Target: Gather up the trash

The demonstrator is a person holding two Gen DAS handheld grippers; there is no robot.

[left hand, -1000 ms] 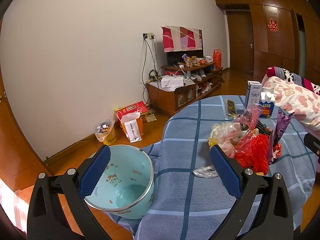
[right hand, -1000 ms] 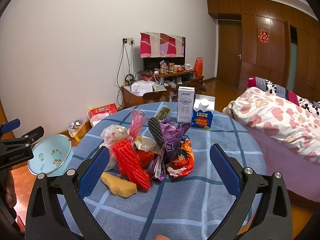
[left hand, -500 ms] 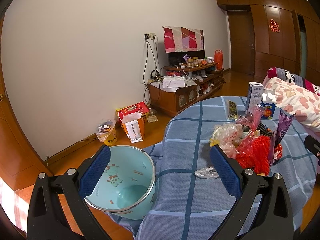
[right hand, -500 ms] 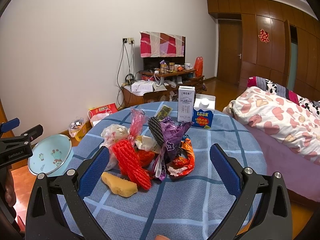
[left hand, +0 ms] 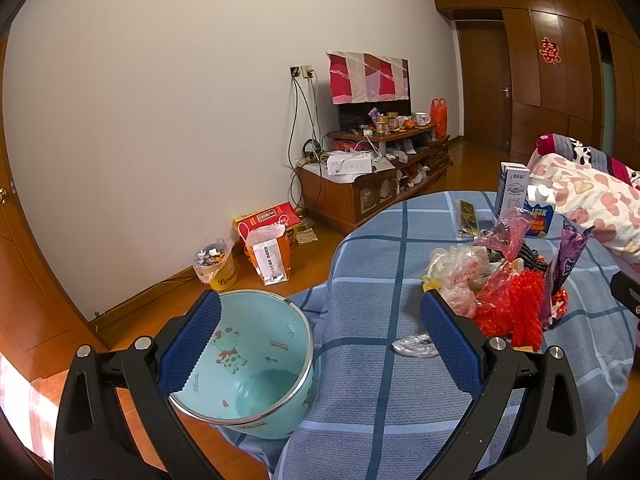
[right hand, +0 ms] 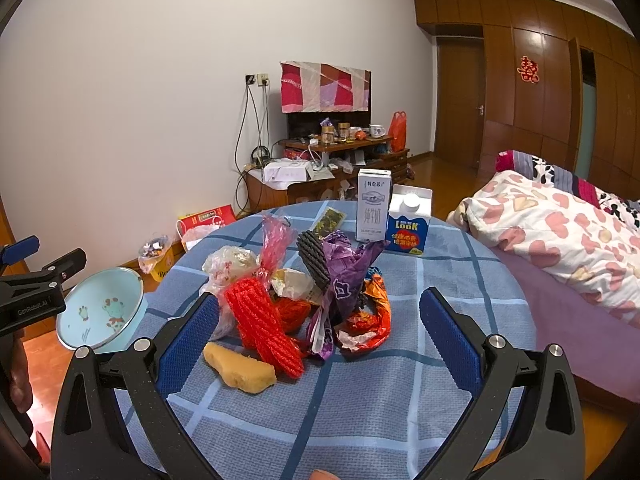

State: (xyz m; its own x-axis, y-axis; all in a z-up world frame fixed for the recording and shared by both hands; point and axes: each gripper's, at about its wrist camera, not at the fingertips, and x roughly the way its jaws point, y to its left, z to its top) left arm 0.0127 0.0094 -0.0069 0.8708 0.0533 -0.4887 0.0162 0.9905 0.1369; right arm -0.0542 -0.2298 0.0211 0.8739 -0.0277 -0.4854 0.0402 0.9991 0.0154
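Both grippers wide open & empty, right gripper facing trash pile mid-table w/ sponge nearest, left gripper by tilted bucket at table's left edge: best to pinch sponge across its narrow side.

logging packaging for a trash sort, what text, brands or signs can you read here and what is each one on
"LOOK": blue and white carton on the table.
"纯牛奶": tall white milk carton beside it; its smaller top line is blurred.
"GenRobot.AI": body of the left gripper.
"囍": red paper sign on the wooden wall.
"Bund...", cut off: yellow bucket on the floor.
Red box, white bag and snack wrappers: print too small to read.
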